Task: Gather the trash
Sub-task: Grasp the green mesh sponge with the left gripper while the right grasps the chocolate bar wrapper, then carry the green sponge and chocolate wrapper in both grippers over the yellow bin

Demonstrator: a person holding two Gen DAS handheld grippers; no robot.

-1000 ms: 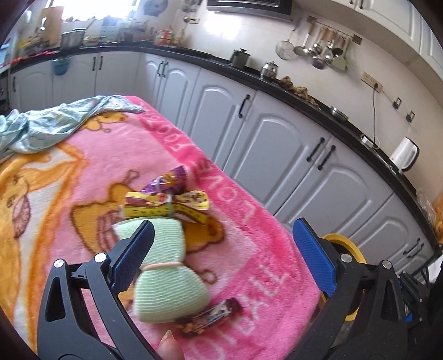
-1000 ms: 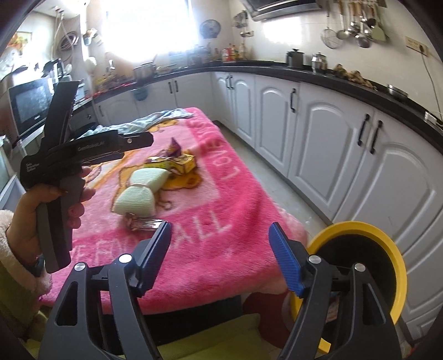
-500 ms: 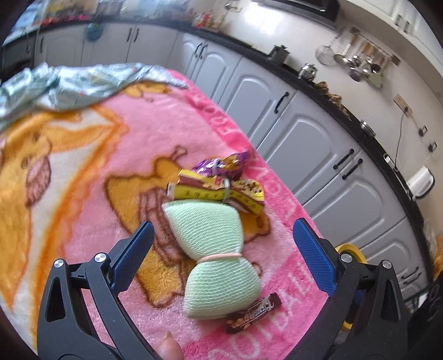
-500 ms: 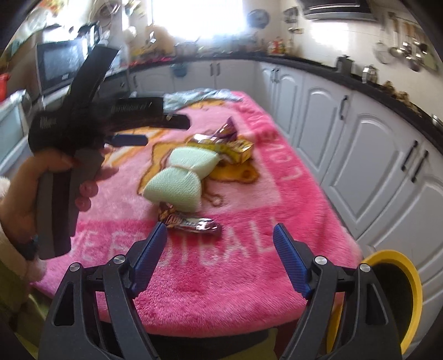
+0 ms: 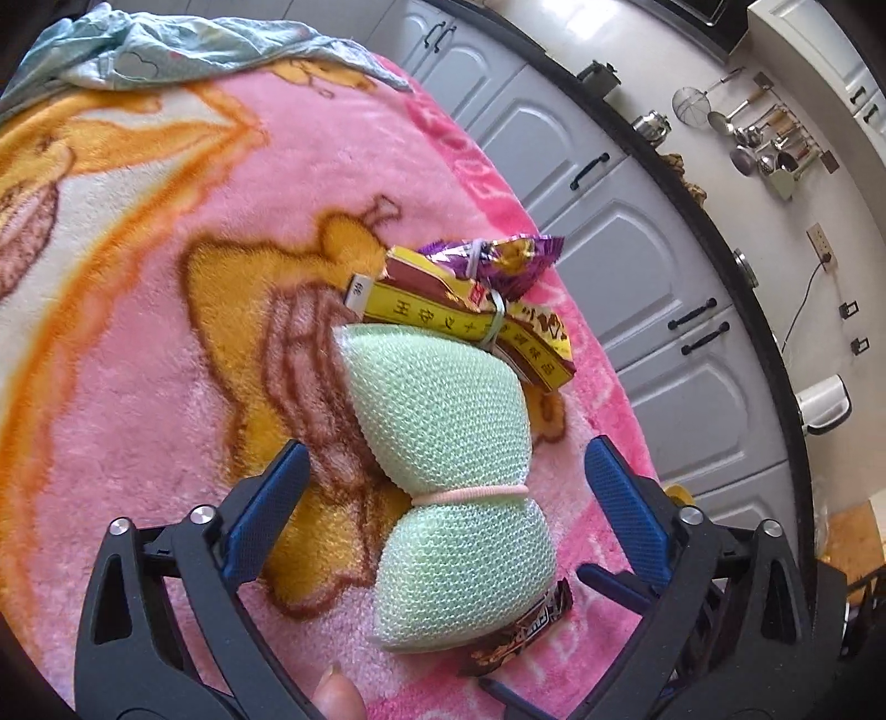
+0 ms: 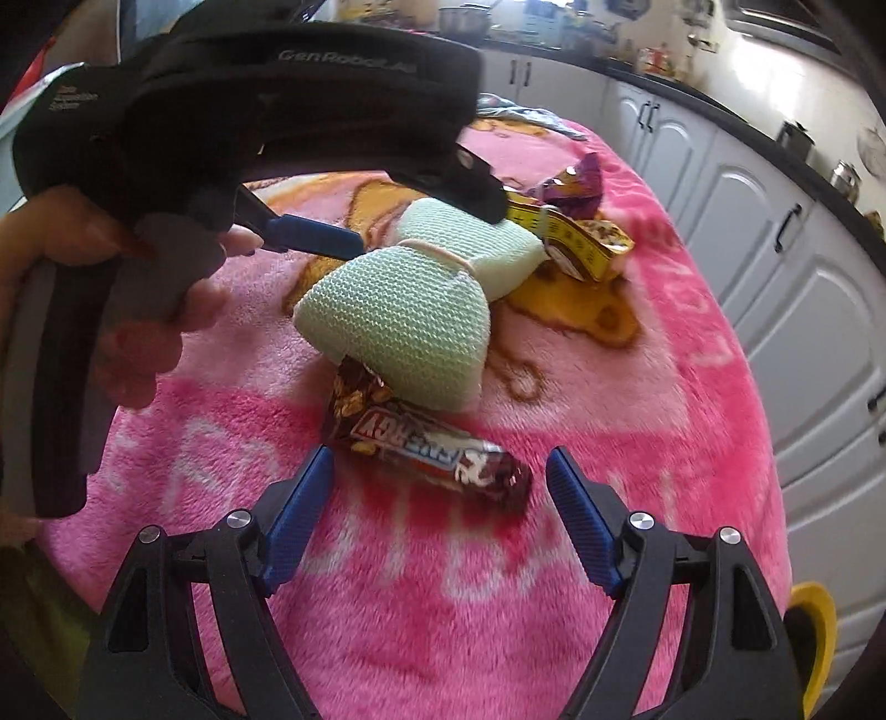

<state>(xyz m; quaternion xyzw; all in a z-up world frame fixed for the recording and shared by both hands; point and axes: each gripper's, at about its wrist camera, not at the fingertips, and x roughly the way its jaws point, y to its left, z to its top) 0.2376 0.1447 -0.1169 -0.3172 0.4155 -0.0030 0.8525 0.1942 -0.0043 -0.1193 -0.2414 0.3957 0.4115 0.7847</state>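
A pale green mesh sponge (image 5: 448,437) tied at its waist with a pink band lies on the pink blanket (image 5: 166,332). My left gripper (image 5: 443,482) is open, its blue fingers on either side of the sponge's waist. A yellow box (image 5: 459,315) and a purple wrapper (image 5: 498,260) lie just beyond. A brown energy-bar wrapper (image 6: 426,443) lies at the sponge's near end, also in the left wrist view (image 5: 526,626). My right gripper (image 6: 440,476) is open, straddling the bar. The sponge (image 6: 404,321) shows in the right wrist view too.
A yellow bin rim (image 6: 808,642) shows below the table's right edge. A light blue cloth (image 5: 183,50) lies at the blanket's far end. White kitchen cabinets (image 5: 637,249) run along the right side. The left gripper's body (image 6: 221,127) fills the upper left of the right wrist view.
Both grippers have moved forward and down toward the blanket. The left now brackets the sponge; the right now brackets the energy-bar wrapper. Both stay open.
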